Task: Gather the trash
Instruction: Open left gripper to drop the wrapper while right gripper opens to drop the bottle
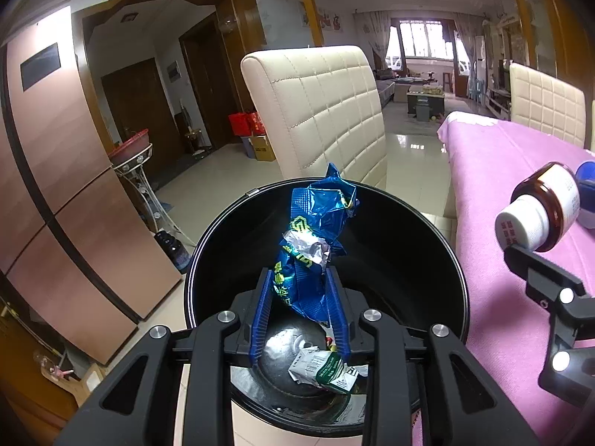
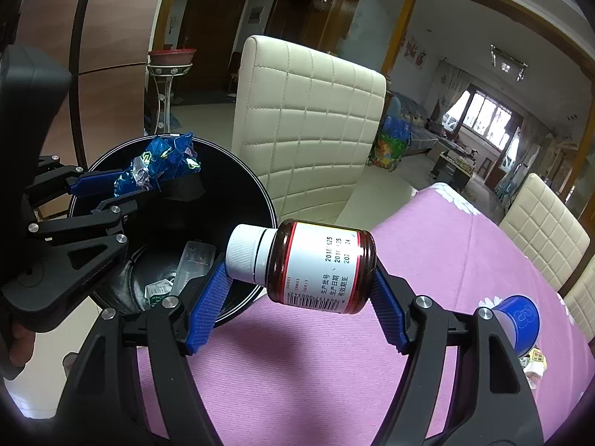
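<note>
Fridge: copper-brown doors point(image 1: 55, 171) fill the far left of the left wrist view, with a metal plant stand point(image 1: 139, 171) just beside them.
Bin: a round black bin point(image 1: 427, 230) stands on the floor against the edge of the surface; on its bottom lies a crumpled green-and-white packet point(image 1: 327, 369).
Left claw: the left claw point(image 1: 299, 282) hangs over the open mouth of the bin, its blue pads point(image 1: 262, 316) drawn in close and pressed on either side of a wrapper.
Wrapper: the crumpled blue foil wrapper point(image 1: 316, 219) sticks up from between the pads, silver lining showing at a fold; it is above the bin, not yet inside it.
Chair: a cream quilted chair point(image 1: 319, 111) stands behind the bin, its back upright.
Right claw: the right claw point(image 2: 301, 278) is spread wide and grips a bottle end to end, one blue pad point(image 2: 212, 304) at the cap, the other at the base.
Bottle: the brown bottle point(image 2: 316, 265) with white cap and white printed label lies on its side in that grip, cap pointing toward the bin, held above the near edge of the surface just beside the bin's rim.
Surface: a pink cloth with white flowers point(image 2: 465, 245) covers it.
Blue cap: a blue-capped container point(image 2: 517, 319) shows behind the right claw's right finger, farther right on the surface; its body is mostly hidden.
Second chair: another cream chair point(image 2: 543, 230) stands at the far side of the surface.
</note>
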`<action>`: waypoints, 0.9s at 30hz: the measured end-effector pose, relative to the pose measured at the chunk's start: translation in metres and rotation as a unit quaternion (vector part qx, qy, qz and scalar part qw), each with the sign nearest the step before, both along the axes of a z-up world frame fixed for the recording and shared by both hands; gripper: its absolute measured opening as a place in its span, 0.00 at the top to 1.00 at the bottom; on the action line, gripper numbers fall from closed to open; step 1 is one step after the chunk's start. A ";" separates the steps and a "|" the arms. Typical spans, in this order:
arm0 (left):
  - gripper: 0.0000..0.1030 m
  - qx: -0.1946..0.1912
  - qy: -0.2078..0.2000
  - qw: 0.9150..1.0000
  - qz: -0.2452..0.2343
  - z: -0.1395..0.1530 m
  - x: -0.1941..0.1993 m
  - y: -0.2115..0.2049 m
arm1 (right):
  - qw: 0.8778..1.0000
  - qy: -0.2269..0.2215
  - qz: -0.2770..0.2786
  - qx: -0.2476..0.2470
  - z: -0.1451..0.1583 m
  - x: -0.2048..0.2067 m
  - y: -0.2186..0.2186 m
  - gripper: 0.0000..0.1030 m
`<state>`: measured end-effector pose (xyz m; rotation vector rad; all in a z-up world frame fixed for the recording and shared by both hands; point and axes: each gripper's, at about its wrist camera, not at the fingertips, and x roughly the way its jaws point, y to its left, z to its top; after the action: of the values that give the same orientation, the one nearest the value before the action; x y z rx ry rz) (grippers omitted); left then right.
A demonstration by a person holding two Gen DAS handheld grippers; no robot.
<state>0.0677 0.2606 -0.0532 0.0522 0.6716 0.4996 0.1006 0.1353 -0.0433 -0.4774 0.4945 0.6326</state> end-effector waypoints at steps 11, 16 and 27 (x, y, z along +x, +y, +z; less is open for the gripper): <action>0.27 0.022 -0.015 0.999 0.036 0.003 -0.010 0.006 | 1.000 0.000 0.006 -0.001 0.000 0.000 0.002 0.31; 0.27 0.021 -0.011 0.998 0.053 0.001 -0.016 0.013 | 1.000 0.002 0.012 -0.002 0.000 -0.001 0.007 0.31; 0.27 0.059 -0.009 0.993 0.104 0.005 -0.034 0.031 | 0.999 0.005 0.042 0.004 0.003 -0.006 0.036 0.31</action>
<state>0.0337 0.2915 -0.0486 0.0894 0.6315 0.7393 0.0951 0.1715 -0.0402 -0.4902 0.4841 0.7172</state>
